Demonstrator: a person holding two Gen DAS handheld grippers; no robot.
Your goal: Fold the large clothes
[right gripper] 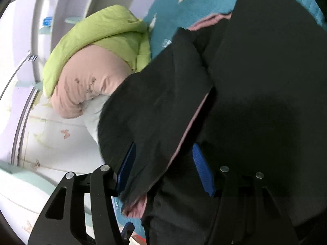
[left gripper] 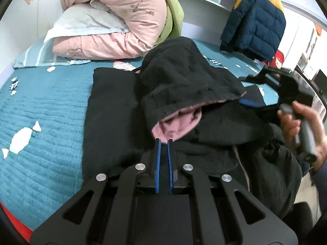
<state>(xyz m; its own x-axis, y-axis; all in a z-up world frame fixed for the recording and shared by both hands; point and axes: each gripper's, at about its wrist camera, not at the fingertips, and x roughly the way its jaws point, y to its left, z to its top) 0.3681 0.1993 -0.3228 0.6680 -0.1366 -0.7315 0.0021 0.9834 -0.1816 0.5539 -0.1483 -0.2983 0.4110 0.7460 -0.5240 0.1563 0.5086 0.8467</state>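
Left gripper (left gripper: pixel 164 141) pinching black pink-lined fleece hoodie (left gripper: pixel 184 77) at centre frame, right gripper (right gripper: pixel 163 149) jaws apart around its hem, teal quilted bedspread (left gripper: pixel 51 106) beneath

One black garment (left gripper: pixel 184 77), two quilts, pink (left gripper: pixel 114 20) and green (right gripper: pixel 106 34), one puffer jacket (left gripper: pixel 255 22).

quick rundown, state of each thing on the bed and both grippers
black garment: partly folded, flat on the bed
hood: flopped over, pink lining showing
left gripper: shut, at the hood's pink lining
right gripper: open, hood fabric between its fingers
pink quilt: bundled at the bed's far end
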